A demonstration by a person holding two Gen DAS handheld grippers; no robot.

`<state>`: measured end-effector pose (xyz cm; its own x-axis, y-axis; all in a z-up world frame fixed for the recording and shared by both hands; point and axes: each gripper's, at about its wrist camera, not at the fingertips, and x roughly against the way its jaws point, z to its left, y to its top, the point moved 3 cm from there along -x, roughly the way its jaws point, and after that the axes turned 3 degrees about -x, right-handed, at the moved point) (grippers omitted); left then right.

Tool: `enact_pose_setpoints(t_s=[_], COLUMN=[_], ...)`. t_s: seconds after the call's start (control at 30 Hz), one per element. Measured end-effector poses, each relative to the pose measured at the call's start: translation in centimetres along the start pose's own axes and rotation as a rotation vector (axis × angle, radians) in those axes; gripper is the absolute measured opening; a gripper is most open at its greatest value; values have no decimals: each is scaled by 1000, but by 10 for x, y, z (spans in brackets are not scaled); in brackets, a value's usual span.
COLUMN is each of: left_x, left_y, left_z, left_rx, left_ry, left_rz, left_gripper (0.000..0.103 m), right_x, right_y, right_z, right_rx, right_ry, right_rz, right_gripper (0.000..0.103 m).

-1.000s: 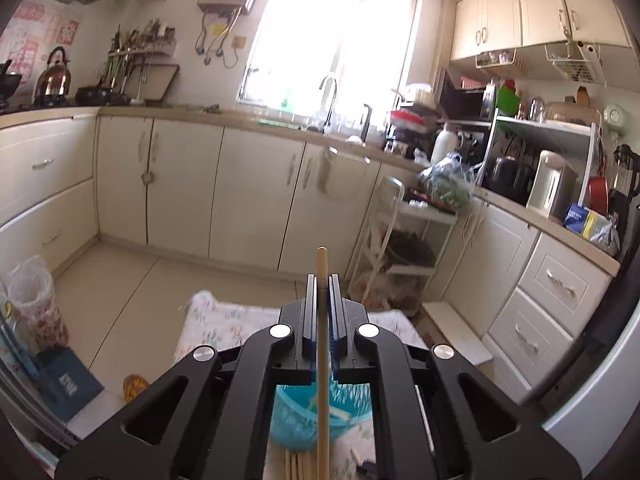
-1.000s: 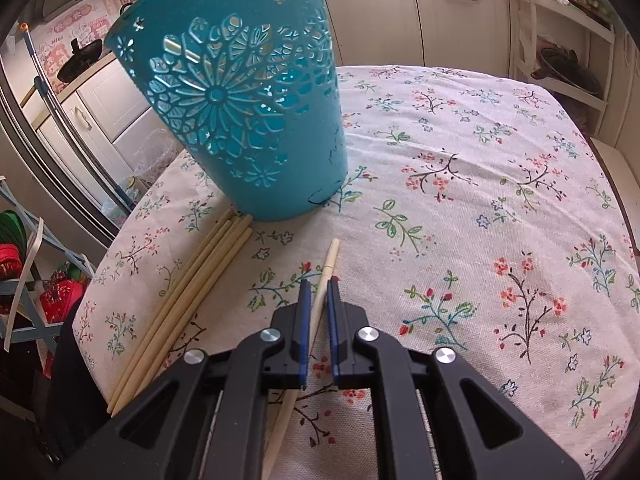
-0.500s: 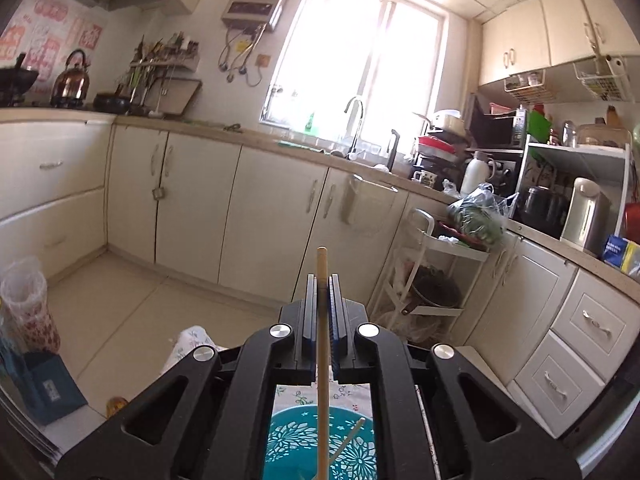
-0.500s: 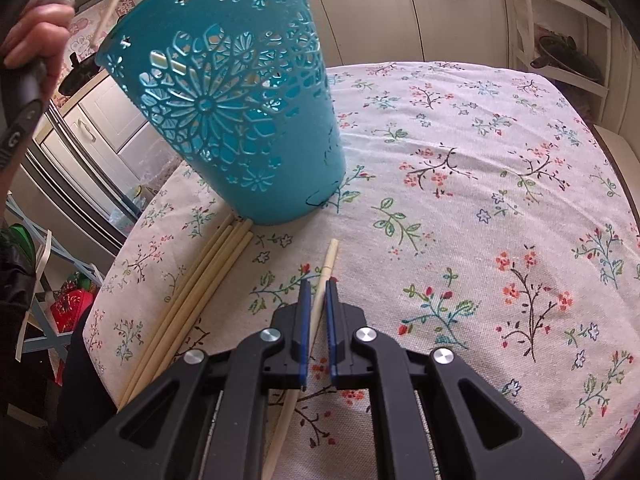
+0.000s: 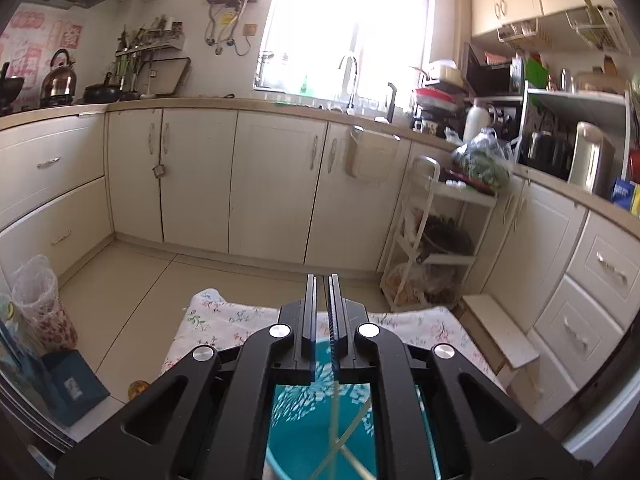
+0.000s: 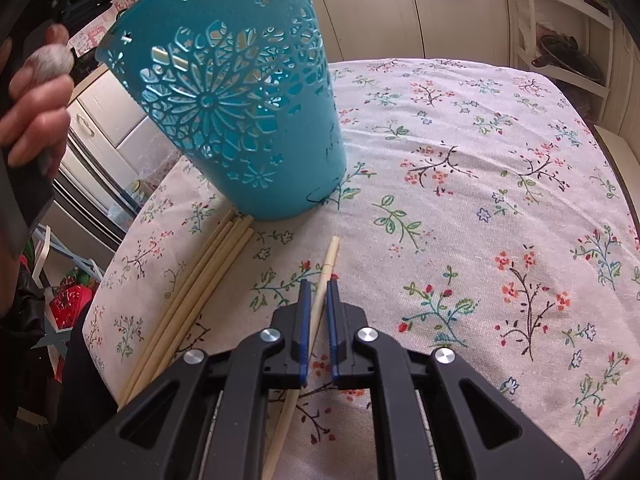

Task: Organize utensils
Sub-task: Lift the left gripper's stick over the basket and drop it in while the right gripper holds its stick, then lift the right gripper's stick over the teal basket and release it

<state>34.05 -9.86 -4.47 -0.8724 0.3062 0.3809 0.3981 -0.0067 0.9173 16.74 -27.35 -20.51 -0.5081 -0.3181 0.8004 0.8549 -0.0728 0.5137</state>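
We see the bench [image 6: 500, 160] under its floral cloth, the teal basket [image 6: 248, 120] upright on it. The left hand-held gripper [image 5: 322, 312] has sunk over the basket; the chopstick it pinched a second ago now stands inside [image 5: 334, 408], its jaws near closed, empty. The right hand-held gripper [image 6: 316, 312] still clamps one chopstick [image 6: 326, 272] against the cloth. Four chopsticks [image 6: 200, 288] lie beside the basket. No writing is legible.
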Motion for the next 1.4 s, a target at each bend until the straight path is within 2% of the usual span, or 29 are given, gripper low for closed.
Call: enact_pose_setpoints(t_s=[0.03, 0.17, 0.23, 0.3, 0.33, 0.4, 0.53, 0.6, 0.7, 0.83, 0.9, 1.03, 1.13, 1.2, 1.33, 1.37, 1.4], left_x=[1, 15, 27, 39, 45, 54, 70, 73, 75, 77, 79, 79, 80, 80, 76, 75, 75], left_y=[-4, -12, -13, -18, -21, -27, -51, -65, -90, -118, -132, -151, -156, -157, -160, -160, -161], left_z=[1, 16, 29, 44, 51, 64, 91, 98, 102, 95, 93, 88, 85, 84, 86, 86, 87], left_rx=[-13, 6, 39, 75, 88, 107, 141, 155, 166, 170, 176, 189, 185, 176, 193, 195, 196], left_ry=[5, 42, 57, 67, 70, 80, 107, 113, 118, 102, 94, 77, 68, 67, 63, 65, 66], left_rz=[20, 34, 32, 39, 45, 49, 87, 116, 169, 227, 250, 293, 300, 303, 320, 322, 324], left_gripper=[10, 43, 51, 57, 58, 66, 69, 69, 69, 69, 69, 69, 69, 69, 69, 69, 69], right_x=[0, -2, -3, -1, 3, 19, 67, 88, 123, 142, 143, 119, 93, 74, 64, 64, 65], right_y=[0, -4, -5, -5, -3, 0, 18, 33, 78, 138, 163, 197, 199, 194, 186, 183, 179], right_z=[2, 18, 24, 19, 13, 6, 3, 7, 20, 42, 50, 57, 54, 51, 50, 53, 57], right_rx=[8, 113, 149, 116, 67, -5, -102, -129, -132, -89, -80, -92, -94, -90, -90, -69, -44], right_ry=[-10, -118, -150, -121, -65, 30, 224, 293, 365, 337, 296, 152, 55, 18, 39, 42, 42], right_rz=[4, -1, -9, -6, -8, -40, -139, -201, -340, -493, -568, -684, -702, -680, -614, -591, -570], right_gripper=[8, 8, 8, 6, 6, 6, 6, 6, 6, 6, 6, 6, 6, 6, 6, 9, 16])
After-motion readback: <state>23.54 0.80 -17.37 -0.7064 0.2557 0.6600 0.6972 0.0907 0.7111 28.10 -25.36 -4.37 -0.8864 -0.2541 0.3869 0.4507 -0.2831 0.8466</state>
